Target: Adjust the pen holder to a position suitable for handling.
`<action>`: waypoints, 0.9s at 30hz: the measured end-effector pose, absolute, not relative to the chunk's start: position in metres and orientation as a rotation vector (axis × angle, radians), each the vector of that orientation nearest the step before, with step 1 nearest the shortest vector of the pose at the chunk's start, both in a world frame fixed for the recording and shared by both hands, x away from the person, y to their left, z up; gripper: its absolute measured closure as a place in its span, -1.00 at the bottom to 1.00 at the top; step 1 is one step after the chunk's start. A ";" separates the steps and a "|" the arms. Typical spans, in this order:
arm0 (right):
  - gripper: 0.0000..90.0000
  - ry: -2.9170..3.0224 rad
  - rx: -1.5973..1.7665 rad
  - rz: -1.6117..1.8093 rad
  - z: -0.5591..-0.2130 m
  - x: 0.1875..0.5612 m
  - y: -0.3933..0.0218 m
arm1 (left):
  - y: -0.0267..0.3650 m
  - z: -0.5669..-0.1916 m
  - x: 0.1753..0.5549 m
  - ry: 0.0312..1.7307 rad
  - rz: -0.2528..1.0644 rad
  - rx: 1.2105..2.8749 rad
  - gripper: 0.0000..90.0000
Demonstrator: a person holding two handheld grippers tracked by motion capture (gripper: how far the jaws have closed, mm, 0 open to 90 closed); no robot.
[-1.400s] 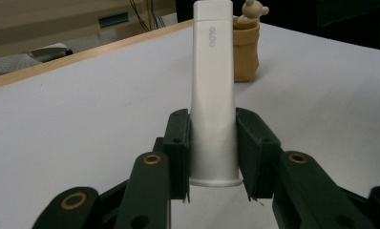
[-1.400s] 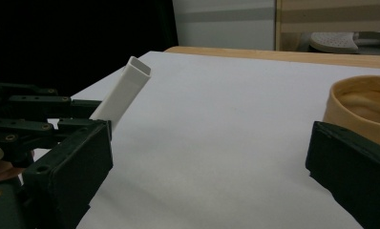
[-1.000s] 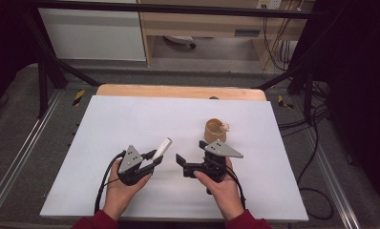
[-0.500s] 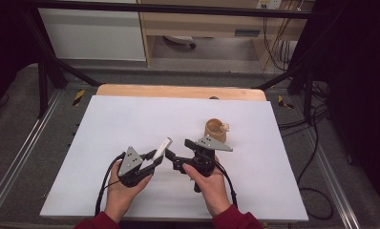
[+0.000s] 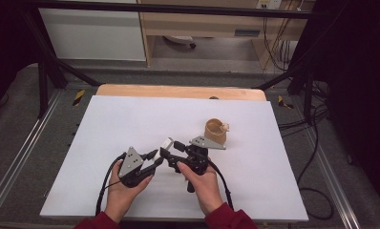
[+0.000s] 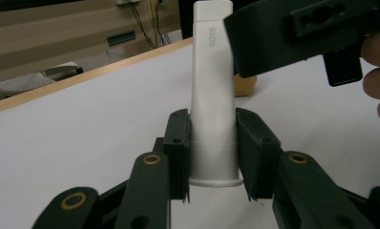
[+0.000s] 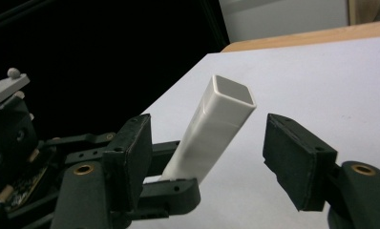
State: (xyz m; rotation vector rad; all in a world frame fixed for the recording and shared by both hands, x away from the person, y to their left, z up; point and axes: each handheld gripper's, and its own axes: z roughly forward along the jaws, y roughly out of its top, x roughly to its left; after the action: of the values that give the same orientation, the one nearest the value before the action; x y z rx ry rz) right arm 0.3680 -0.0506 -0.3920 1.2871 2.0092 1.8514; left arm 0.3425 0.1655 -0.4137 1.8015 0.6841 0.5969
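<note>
**A:** What does my left gripper (image 6: 212, 157) have?

**B:** From my station I see its two black jaws clamped flat against the lower end of a white tube (image 6: 213, 95). The tube is smooth, glossy plastic with a flared lip at the near end, and grey lettering shows near its far end. In the high view the left gripper (image 5: 152, 160) carries it slanting up and away, above the table's white sheet (image 5: 107, 124).

**A:** And my right gripper (image 7: 207, 152)?

**B:** Its jaws have just been closing and stand partly apart. The tube (image 7: 216, 133) sits between them; its end is squared with rounded corners and a hollow mouth. I see a clear gap between the tube and the jaw at the right of the right gripper view. Whether the other jaw touches it, I cannot tell. In the high view the right gripper (image 5: 171, 149) meets the tube's (image 5: 167, 142) far tip, just beside the left one.

**A:** Farther out?

**B:** A short brown cardboard-coloured ring (image 5: 216, 130) stands on the sheet beyond my right hand (image 5: 200, 183), with a small pale piece at its rim. Behind the sheet runs the table's bare wooden edge (image 5: 178, 91).
</note>
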 end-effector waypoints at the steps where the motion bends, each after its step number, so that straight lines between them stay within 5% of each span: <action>1: -0.17 2.014 1.301 1.857 -0.392 0.370 -0.050 | 0.166 -0.414 0.343 0.684 0.595 1.801 0.50; 15: 0.39 2.017 1.349 1.929 -0.396 0.378 -0.045 | 0.166 -0.413 0.342 0.681 0.604 1.795 0.50; 27: 0.53 1.990 1.359 1.969 -0.396 0.377 -0.043 | 0.166 -0.414 0.343 0.680 0.612 1.798 0.50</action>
State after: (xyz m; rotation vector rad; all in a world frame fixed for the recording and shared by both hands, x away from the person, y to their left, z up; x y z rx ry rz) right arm 0.3766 -0.0434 -0.3957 1.3593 1.9895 1.9688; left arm 0.3427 0.1660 -0.4142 1.7975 0.6799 0.6116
